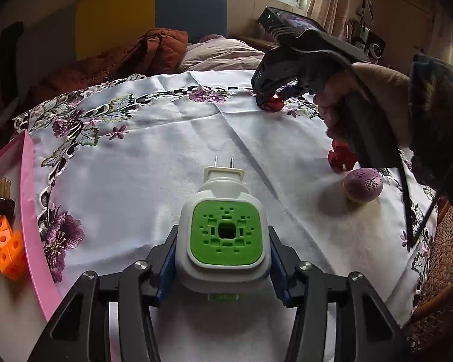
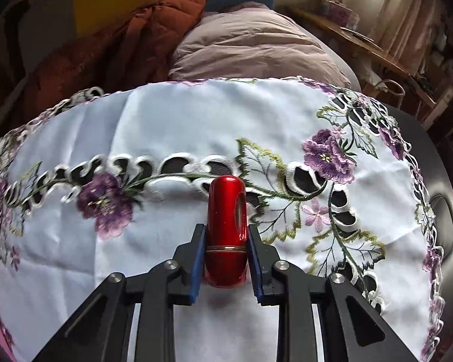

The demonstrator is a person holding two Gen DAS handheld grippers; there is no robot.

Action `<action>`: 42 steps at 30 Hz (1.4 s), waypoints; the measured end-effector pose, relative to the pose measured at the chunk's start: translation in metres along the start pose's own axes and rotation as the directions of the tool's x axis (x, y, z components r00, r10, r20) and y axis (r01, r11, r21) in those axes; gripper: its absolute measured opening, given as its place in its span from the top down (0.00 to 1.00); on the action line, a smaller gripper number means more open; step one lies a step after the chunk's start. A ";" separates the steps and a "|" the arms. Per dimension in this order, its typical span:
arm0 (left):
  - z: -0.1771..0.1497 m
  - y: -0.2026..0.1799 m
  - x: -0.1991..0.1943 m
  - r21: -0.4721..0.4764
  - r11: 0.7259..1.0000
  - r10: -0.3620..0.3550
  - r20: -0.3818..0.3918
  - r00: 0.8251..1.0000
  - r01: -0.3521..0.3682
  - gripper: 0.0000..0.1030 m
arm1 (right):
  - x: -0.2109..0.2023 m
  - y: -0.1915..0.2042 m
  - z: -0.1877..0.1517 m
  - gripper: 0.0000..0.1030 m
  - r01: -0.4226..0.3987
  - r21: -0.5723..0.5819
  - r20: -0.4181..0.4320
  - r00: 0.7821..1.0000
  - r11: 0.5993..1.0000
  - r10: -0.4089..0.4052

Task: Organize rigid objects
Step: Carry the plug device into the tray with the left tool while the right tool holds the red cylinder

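White embroidered tablecloth [image 1: 172, 138] with purple flowers and cutwork edging covers the work surface; bedding and a yellow-and-blue headboard fill the background. At lower centre of the left wrist view, the left gripper [image 1: 223, 259] stands about half open, its blue pads pressed on both sides of a white plug-in device [image 1: 223, 226] with a green perforated face, its two metal prongs pointing toward the top of the frame. At lower centre of the right wrist view, the right gripper [image 2: 225, 259] is closed on a glossy red capsule-shaped object [image 2: 225, 229], which lies along the fingers over the cloth. In the left wrist view this gripper appears at upper right, held by a hand [image 1: 374, 105], its tip on the cloth near the far embroidered border. A pink tray [image 1: 30, 211] at the left edge contains orange blocks [image 1: 9, 250]. At right, a purple egg-shaped object [image 1: 364, 185] lies just beside red pieces [image 1: 341, 157]. Bare cloth spreads through the middle of the frame, between tray and egg. Lettering on the right gripper's body is too small to read.
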State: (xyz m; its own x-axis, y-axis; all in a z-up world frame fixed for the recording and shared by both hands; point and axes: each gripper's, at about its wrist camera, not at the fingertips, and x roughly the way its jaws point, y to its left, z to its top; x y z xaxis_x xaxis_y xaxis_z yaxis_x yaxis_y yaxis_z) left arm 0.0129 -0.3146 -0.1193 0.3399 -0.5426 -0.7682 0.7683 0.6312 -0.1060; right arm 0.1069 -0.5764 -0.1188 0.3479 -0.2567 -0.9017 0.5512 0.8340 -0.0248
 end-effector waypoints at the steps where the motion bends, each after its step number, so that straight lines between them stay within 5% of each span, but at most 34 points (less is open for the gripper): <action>1: 0.000 0.000 0.000 0.002 1.000 0.002 0.001 1.000 -0.002 0.49 | -0.006 0.003 -0.004 0.74 -0.027 -0.009 0.002 1.000 1.000 0.027; 7: 0.000 0.000 -0.004 0.000 1.000 0.017 -0.004 1.000 -0.017 0.49 | -0.045 0.020 -0.042 0.74 -0.173 -0.044 -0.038 0.984 0.984 0.171; 15: -0.006 0.003 -0.042 -0.018 0.999 0.039 0.031 0.999 -0.038 0.49 | -0.045 0.038 -0.100 0.74 -0.190 -0.123 -0.095 0.979 0.974 0.179; 32: -0.012 0.019 -0.117 -0.113 0.988 0.122 0.113 0.986 -0.109 0.49 | -0.047 0.051 -0.105 0.73 -0.127 -0.260 -0.015 0.992 0.957 0.128; 42: -0.020 0.039 -0.137 -0.178 0.976 0.150 0.127 0.980 -0.126 0.49 | -0.046 0.047 -0.103 0.73 -0.145 -0.237 -0.022 0.989 0.961 0.144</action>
State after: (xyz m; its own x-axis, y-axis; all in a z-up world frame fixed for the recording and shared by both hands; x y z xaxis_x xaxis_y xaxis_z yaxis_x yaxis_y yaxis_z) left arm -0.0145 -0.2039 -0.0308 0.5176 -0.5078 -0.6887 0.6105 0.7831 -0.1185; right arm 0.0390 -0.4752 -0.1231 0.4065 -0.1234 -0.9053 0.2993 0.9542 0.0043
